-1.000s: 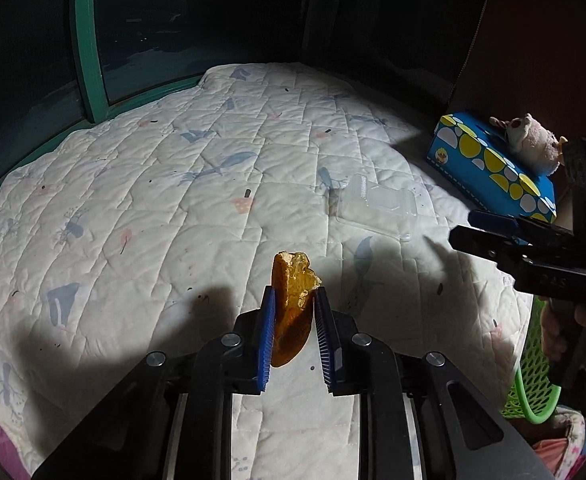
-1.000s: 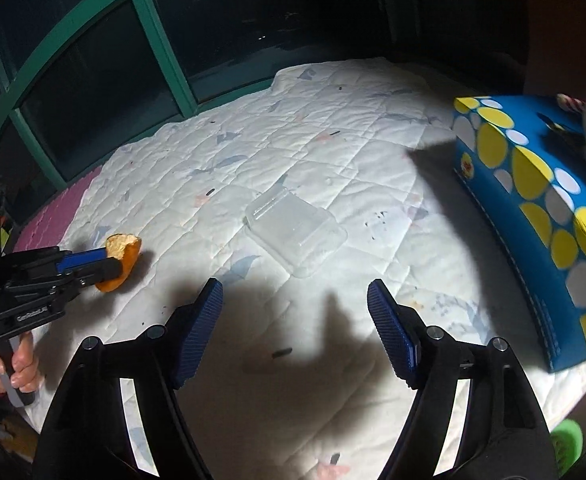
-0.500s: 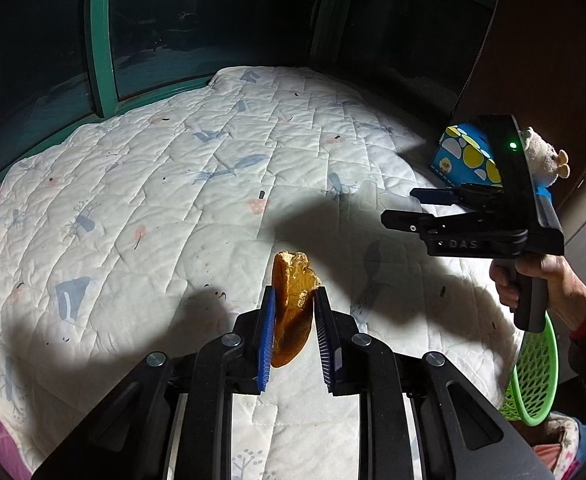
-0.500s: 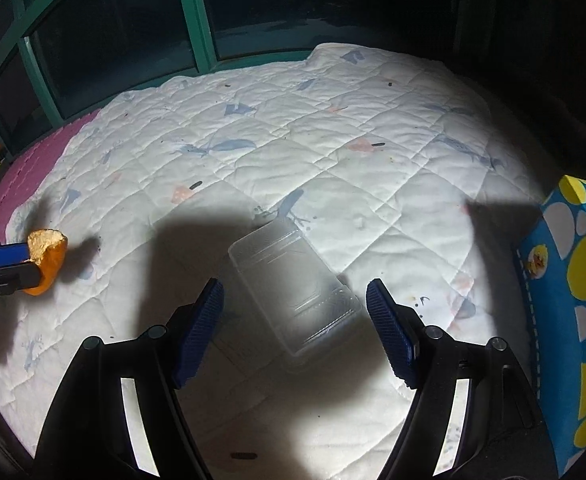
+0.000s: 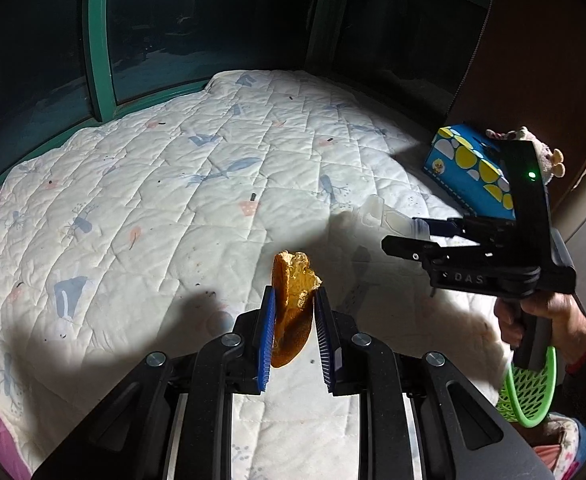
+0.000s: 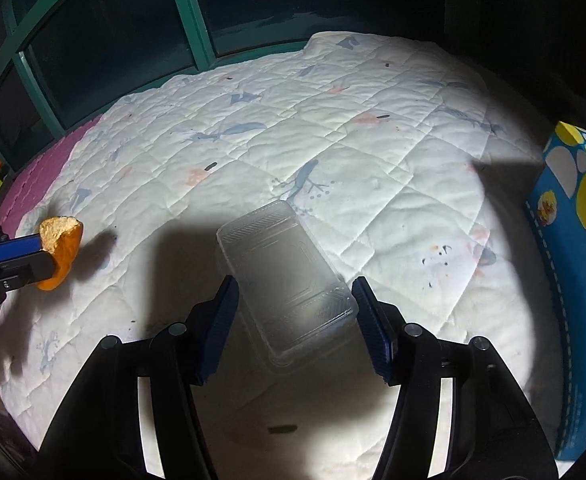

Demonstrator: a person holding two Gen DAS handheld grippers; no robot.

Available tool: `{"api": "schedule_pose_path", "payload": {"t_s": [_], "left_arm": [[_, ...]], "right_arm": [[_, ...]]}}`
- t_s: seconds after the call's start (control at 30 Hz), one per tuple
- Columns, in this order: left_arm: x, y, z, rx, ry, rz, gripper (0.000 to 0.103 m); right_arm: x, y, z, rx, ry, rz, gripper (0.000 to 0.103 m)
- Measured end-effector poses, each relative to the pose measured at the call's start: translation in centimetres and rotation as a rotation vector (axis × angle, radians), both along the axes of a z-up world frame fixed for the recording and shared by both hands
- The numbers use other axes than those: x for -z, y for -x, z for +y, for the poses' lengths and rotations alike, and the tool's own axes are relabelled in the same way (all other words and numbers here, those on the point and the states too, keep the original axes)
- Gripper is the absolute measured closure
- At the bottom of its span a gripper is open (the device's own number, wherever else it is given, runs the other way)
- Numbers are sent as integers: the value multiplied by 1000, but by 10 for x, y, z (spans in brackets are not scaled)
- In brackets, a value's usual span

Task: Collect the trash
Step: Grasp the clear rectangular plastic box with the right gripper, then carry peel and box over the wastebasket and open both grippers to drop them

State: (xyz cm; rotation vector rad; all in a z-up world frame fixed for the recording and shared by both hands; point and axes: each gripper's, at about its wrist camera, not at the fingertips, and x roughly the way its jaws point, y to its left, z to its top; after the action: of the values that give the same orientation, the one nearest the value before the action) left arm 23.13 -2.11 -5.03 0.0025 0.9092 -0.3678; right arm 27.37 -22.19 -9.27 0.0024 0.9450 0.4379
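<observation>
A piece of orange peel (image 5: 291, 304) stands upright between the blue pads of my left gripper (image 5: 293, 292), which is shut on it above the white quilt (image 5: 165, 208). The right wrist view shows the same peel (image 6: 59, 248) at the far left. A clear plastic container (image 6: 281, 260) lies on the quilt. My right gripper (image 6: 293, 296) straddles its near end with its jaws closing, and both pads touch the container's sides. Seen from the left wrist, the right gripper (image 5: 407, 236) is low over the quilt with the container (image 5: 377, 212) sticking out past its tips.
A blue box with yellow spots (image 5: 469, 168) and a plush toy (image 5: 545, 156) sit at the quilt's right edge. A green mesh basket (image 5: 533, 396) is below the person's hand (image 5: 533, 316). Green-framed windows (image 6: 189, 12) back the bed; a pink mat (image 6: 41, 164) borders the left.
My right gripper came forward and down over the clear container, and its jaws narrowed from wide apart to the container's sides. The left gripper stayed still with the peel.
</observation>
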Motion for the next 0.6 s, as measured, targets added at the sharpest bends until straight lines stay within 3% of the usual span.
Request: {"api": "schedule_pose_path", "payload": {"t_s": [0.37,0.6], "left_arm": [[-25,39,-32,88,23,-51,84],[-30,72,-70,178,27,-59,84]], "right_arm": [[-37,103,-40,187,-116,-32,44],[-48,170,-81,311,-101,-68,44]]}}
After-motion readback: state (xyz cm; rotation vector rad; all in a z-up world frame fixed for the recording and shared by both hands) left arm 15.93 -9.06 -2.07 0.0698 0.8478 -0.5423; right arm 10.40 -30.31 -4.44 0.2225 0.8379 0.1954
